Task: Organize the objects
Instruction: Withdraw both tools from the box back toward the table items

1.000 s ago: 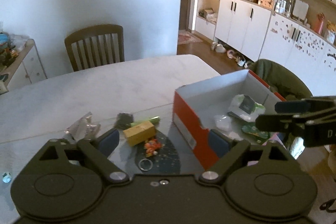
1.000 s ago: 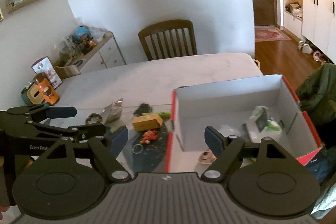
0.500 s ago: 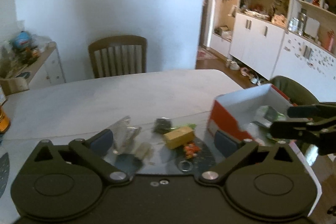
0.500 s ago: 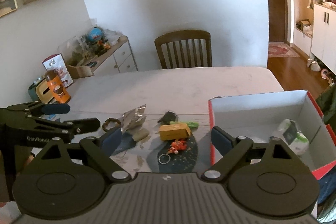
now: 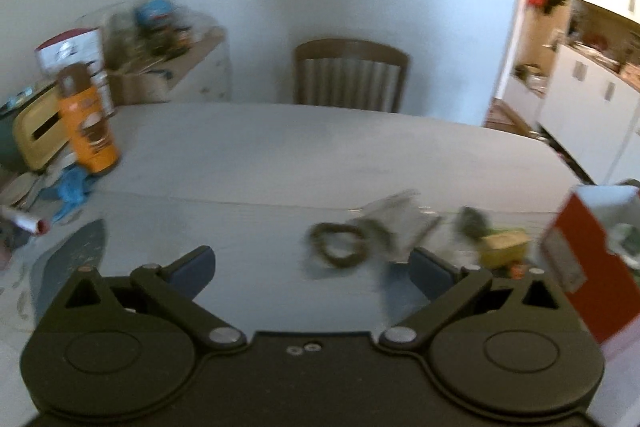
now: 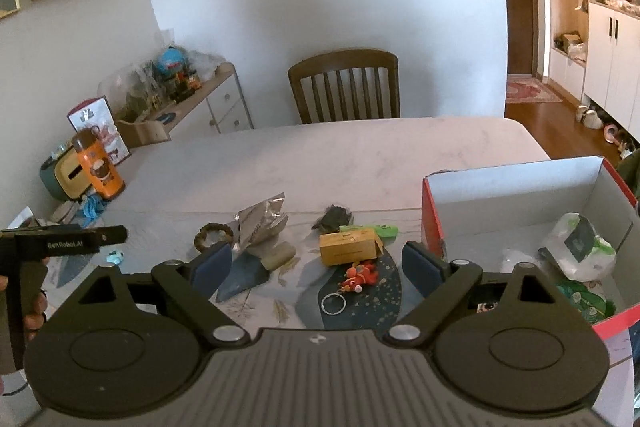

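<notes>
The right gripper (image 6: 316, 261) hovers above the near edge of the worktop (image 6: 320, 155) with its blue-padded jaws spread wide and nothing between them. Just ahead, between the pads, lie a yellow carton (image 6: 350, 247) and, nearer the camera, a small red keychain figure (image 6: 358, 275) with a metal ring (image 6: 333, 303). At 11 o'clock sit a crumpled silver packet (image 6: 260, 217), a pale soap-like block (image 6: 279, 255) and a brown braided ring (image 6: 213, 235); a dark small object (image 6: 333, 217) and a green tube (image 6: 370, 229) lie at 12 o'clock, just beyond the carton. At 3 o'clock stands an open red-and-white box (image 6: 432, 223) holding a white bag with a green label (image 6: 580, 251) and other small items. The left gripper (image 5: 310, 265) is also open and empty; its view is motion-blurred, with the braided ring straight ahead at 12 o'clock and the box at 3 o'clock. In the right wrist view the left gripper shows at 9 o'clock, held by a hand (image 6: 34, 307). The worktop is pale grey, marble-like, with a patterned clear mat at the near edge. At its 10 o'clock corner stand an orange bottle (image 6: 100, 169) and a yellow tissue holder (image 6: 68, 175). Beyond, a wooden chair (image 6: 344, 87) faces a white wall, a cluttered sideboard (image 6: 192, 95) stands at 10 o'clock, and white cabinets (image 6: 608, 47) line the wood-floored hall at 2 o'clock.
</notes>
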The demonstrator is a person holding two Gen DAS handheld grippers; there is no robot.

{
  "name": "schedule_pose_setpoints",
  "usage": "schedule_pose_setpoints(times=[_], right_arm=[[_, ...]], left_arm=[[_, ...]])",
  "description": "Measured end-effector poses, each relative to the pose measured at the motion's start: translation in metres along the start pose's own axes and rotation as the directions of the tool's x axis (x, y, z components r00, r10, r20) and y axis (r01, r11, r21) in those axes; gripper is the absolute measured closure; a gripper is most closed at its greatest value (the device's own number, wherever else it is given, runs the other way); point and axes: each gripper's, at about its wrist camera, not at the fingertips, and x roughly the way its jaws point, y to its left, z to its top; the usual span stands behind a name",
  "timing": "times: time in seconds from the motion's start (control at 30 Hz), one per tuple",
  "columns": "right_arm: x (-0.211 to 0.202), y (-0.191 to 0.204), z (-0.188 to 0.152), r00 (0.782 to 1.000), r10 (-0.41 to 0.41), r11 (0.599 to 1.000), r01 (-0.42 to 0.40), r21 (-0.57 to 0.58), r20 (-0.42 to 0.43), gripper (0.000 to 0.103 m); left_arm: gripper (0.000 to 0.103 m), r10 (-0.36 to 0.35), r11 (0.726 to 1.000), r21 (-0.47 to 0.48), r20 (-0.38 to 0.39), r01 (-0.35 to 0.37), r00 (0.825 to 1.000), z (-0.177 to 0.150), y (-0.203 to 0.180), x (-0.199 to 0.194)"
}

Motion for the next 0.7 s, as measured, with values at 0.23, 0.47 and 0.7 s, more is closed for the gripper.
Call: schedule_pose_setpoints(times=[0.23,0.47,0.7], right_arm=[[0.027,0.008,-0.002,0.998,-0.039,0.999,0.039,-0.018,-0.049,0.01],[0.048,0.005,-0.009,0.993,-0.074,0.997,0.073,-0.018,-0.096,0.01],[0.076,0.007,-0.016,0.985,-0.087,0.996,0.083,-0.038,-0.147,0.01]], left_arm=[[0.001,0.107,0.993,-0.037,-0.033,-0.108,0.994,-0.012,0.044,0.029],[0.001,0.193,0.977,-0.081,-0.065,-0.198,0.979,-0.022,0.076,0.06],[0.005,0.248,0.959,-0.118,-0.094,-0.258,0.964,-0.029,0.099,0.094]])
